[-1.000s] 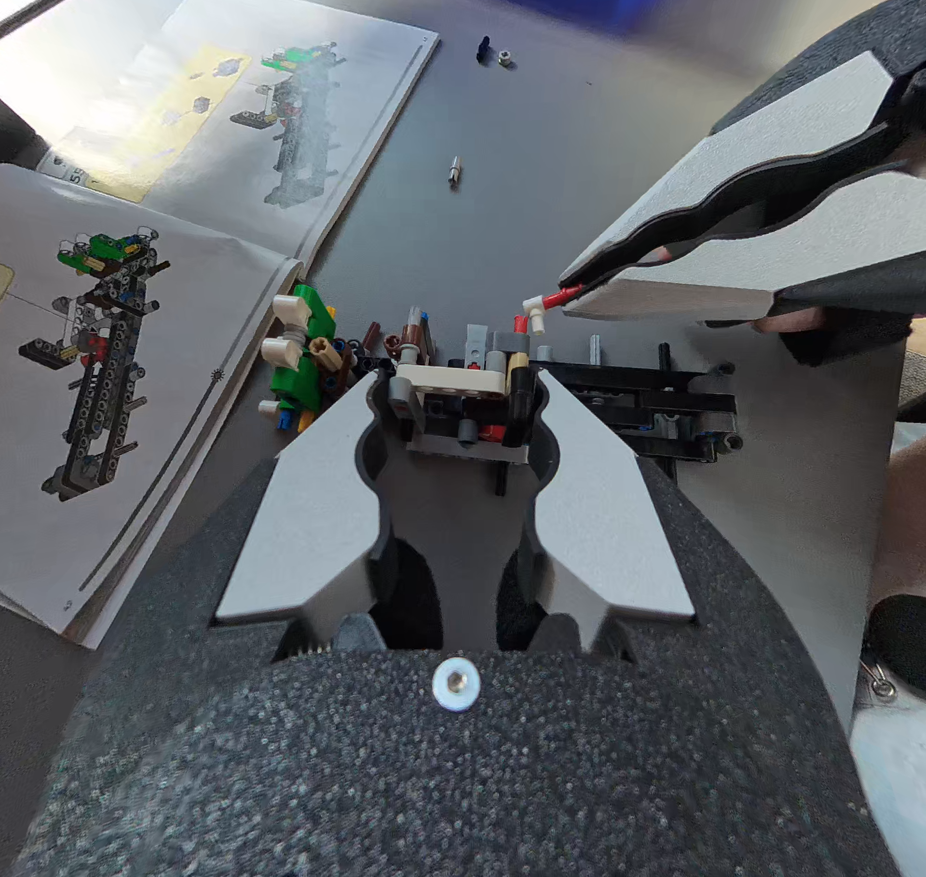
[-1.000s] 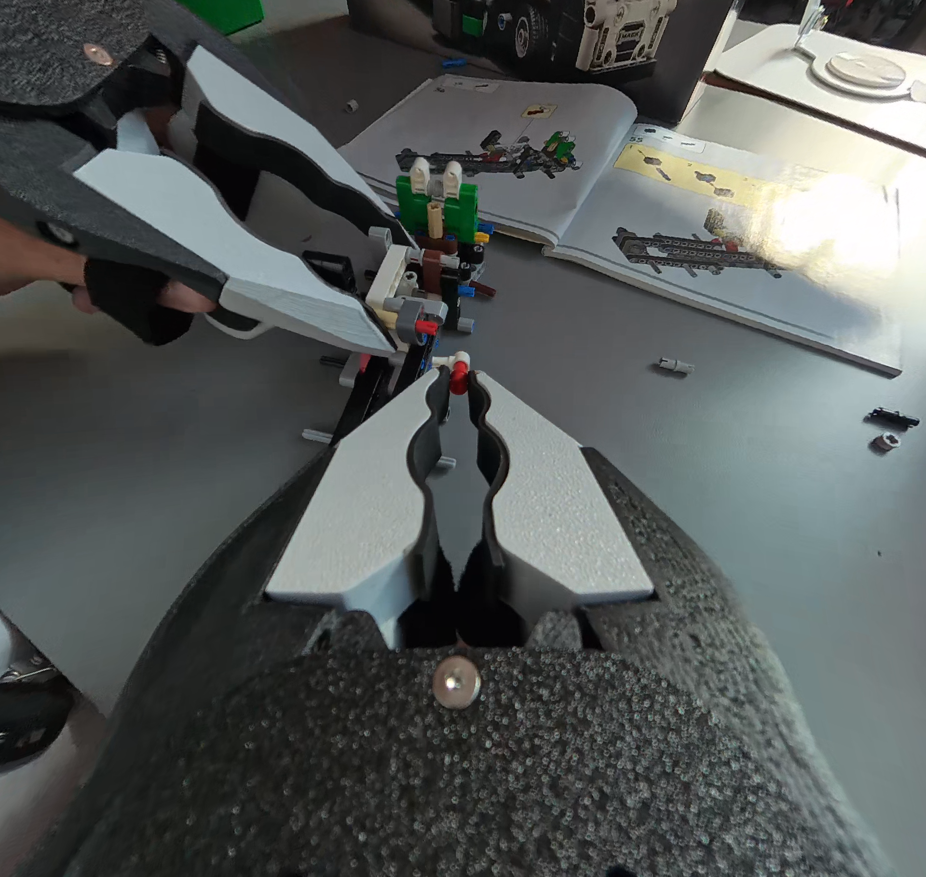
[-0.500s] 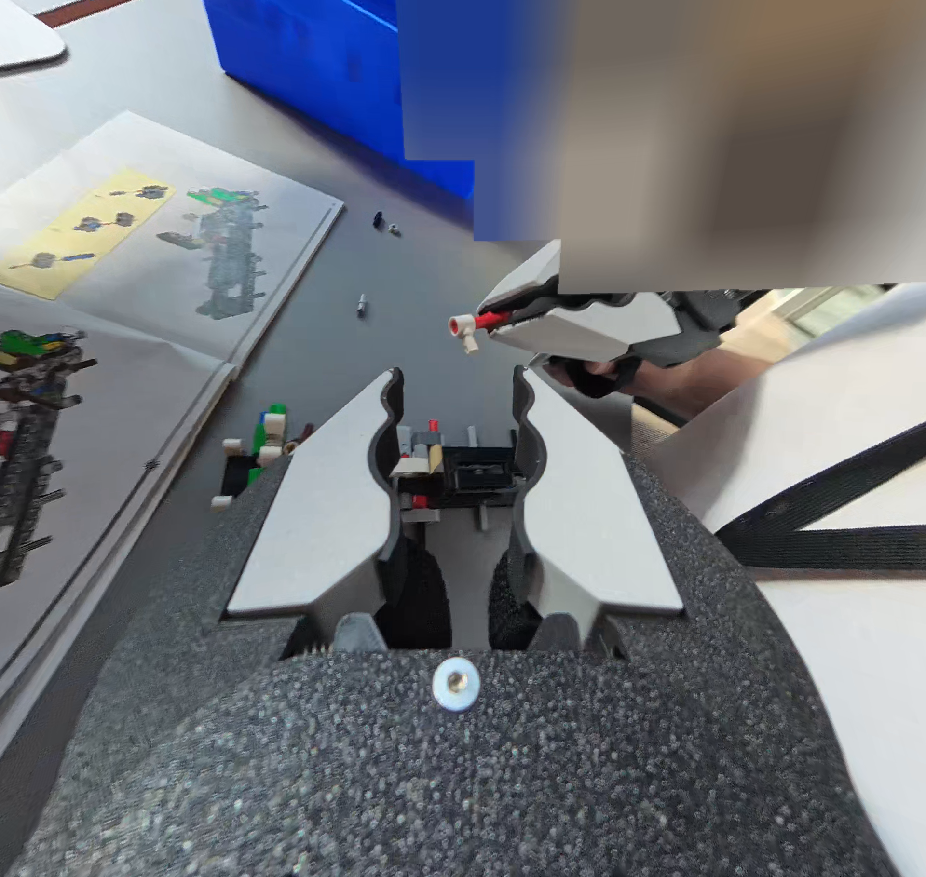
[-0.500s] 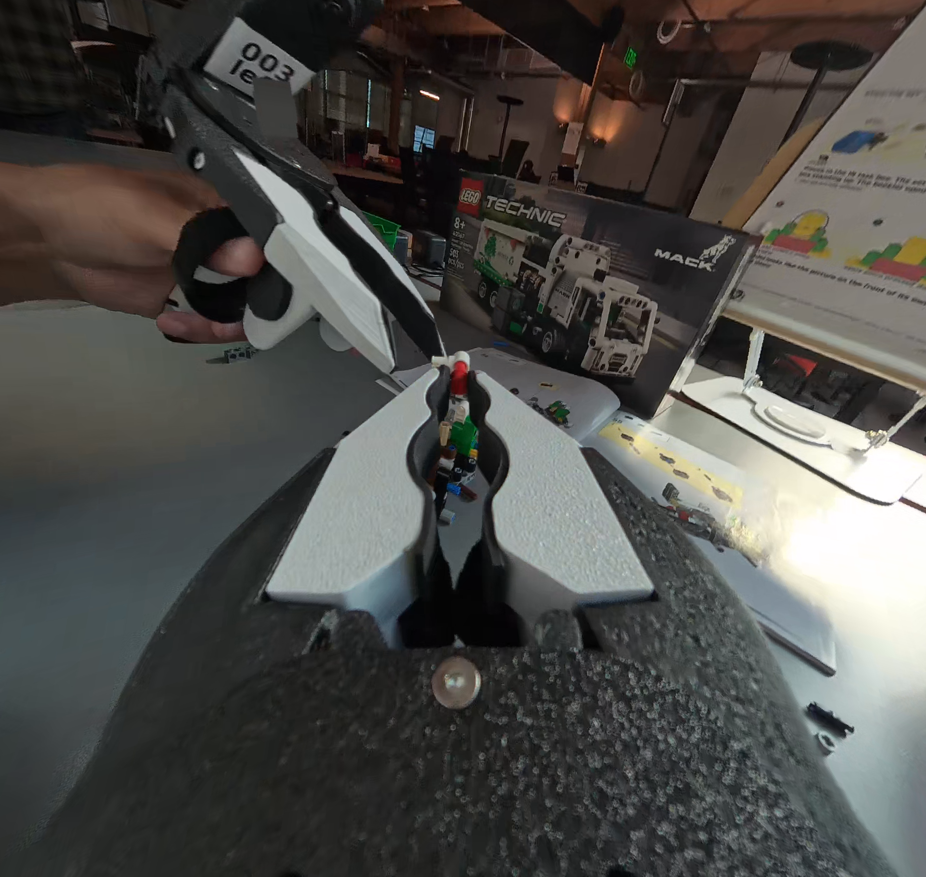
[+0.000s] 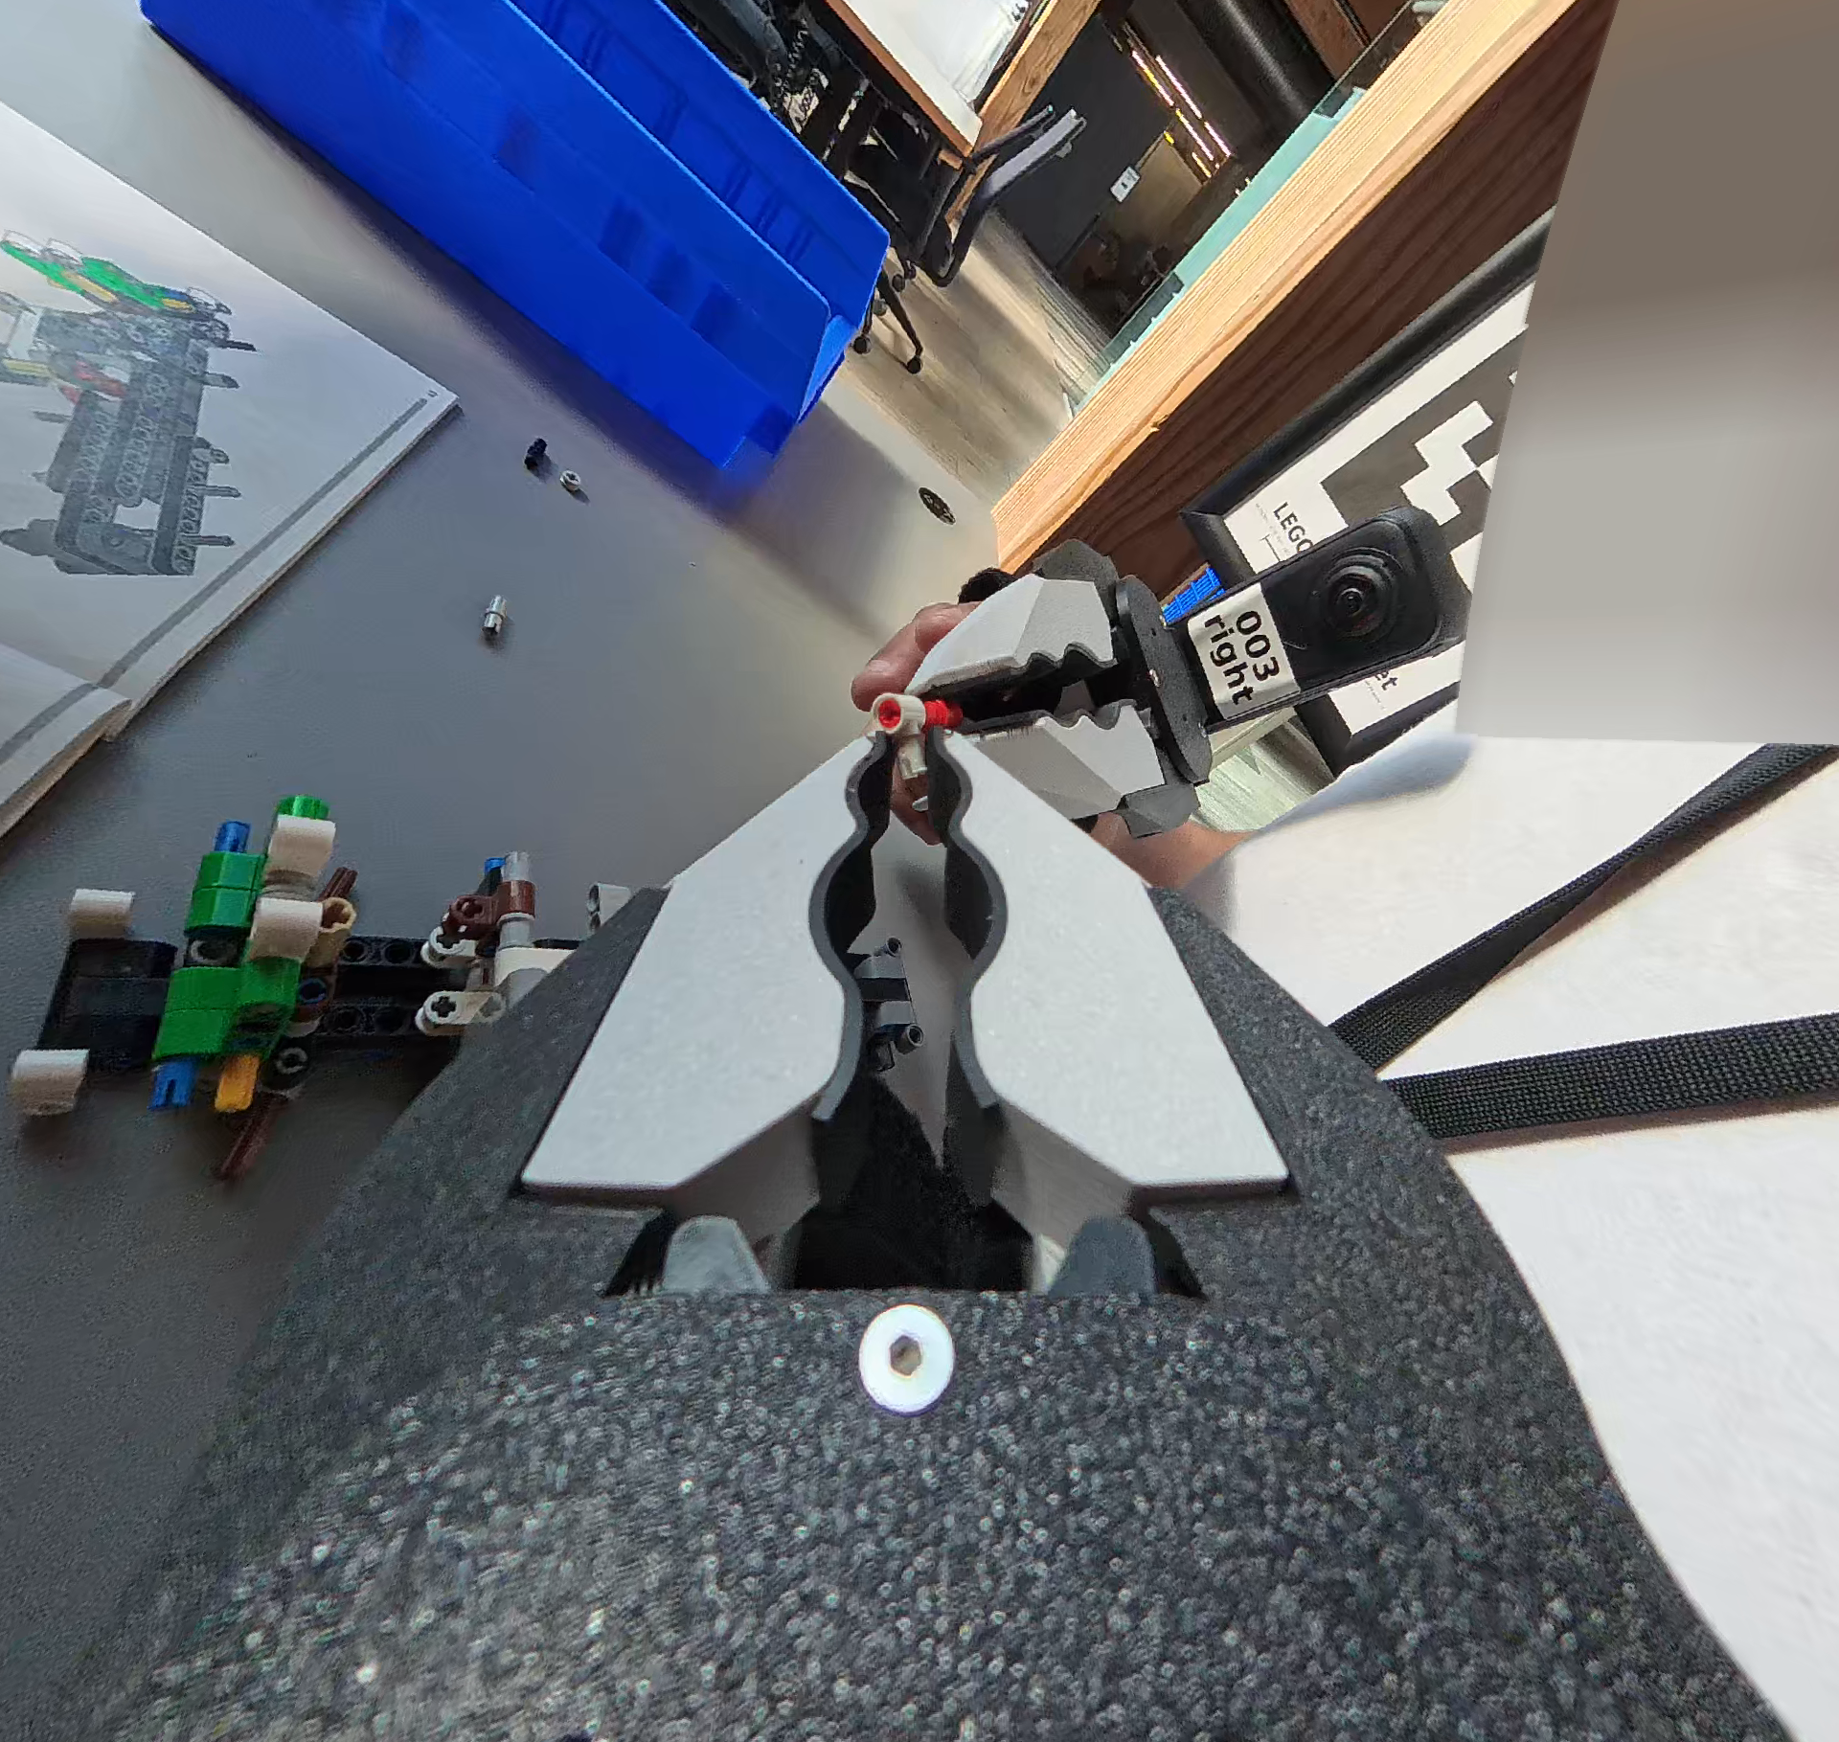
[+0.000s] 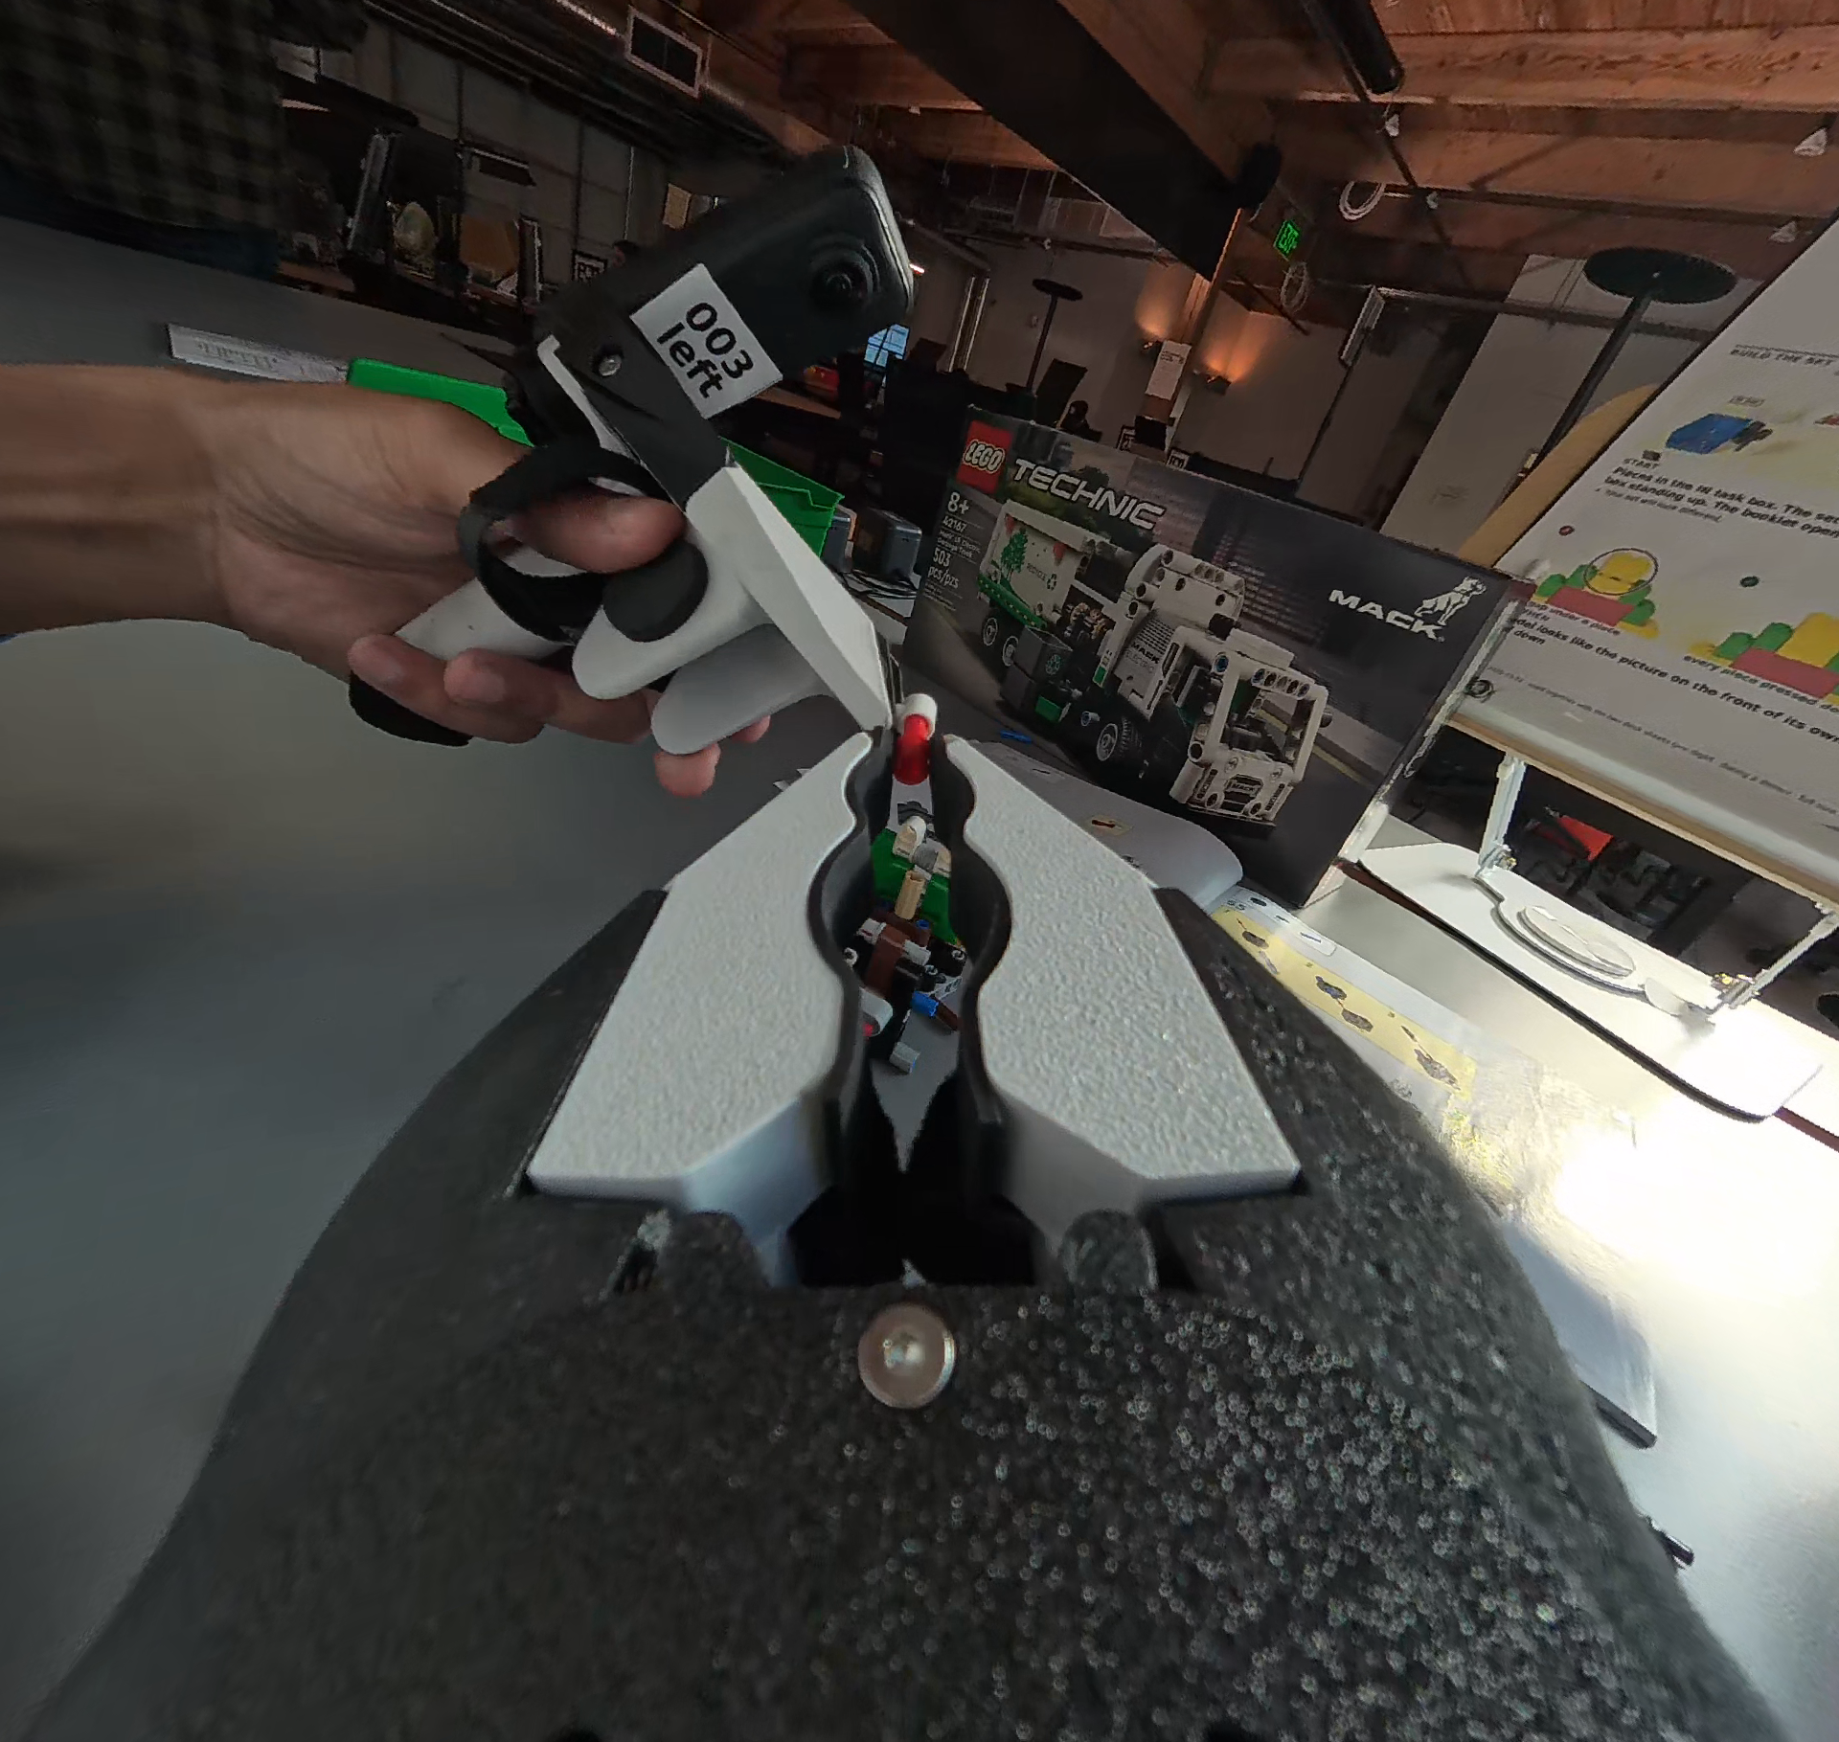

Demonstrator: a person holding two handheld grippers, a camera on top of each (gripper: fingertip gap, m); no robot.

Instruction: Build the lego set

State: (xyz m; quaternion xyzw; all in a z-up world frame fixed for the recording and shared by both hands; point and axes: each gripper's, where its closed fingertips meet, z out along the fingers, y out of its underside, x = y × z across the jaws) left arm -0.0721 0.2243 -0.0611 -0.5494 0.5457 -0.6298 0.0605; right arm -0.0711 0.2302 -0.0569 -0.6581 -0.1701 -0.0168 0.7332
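So in my left wrist view, the left gripper (image 5: 908, 767) is nearly closed, its tips pinching the white stub of a small red-and-white connector piece (image 5: 908, 721) that the right gripper (image 5: 950, 714) holds by its red pin, up above the grey table (image 5: 637, 620). The half-built brick model (image 5: 239, 958) sits down left. From my right wrist view, the right gripper (image 6: 911, 759) is clamped on that red pin, and the left gripper's tip (image 6: 876, 699) touches the piece's white end.
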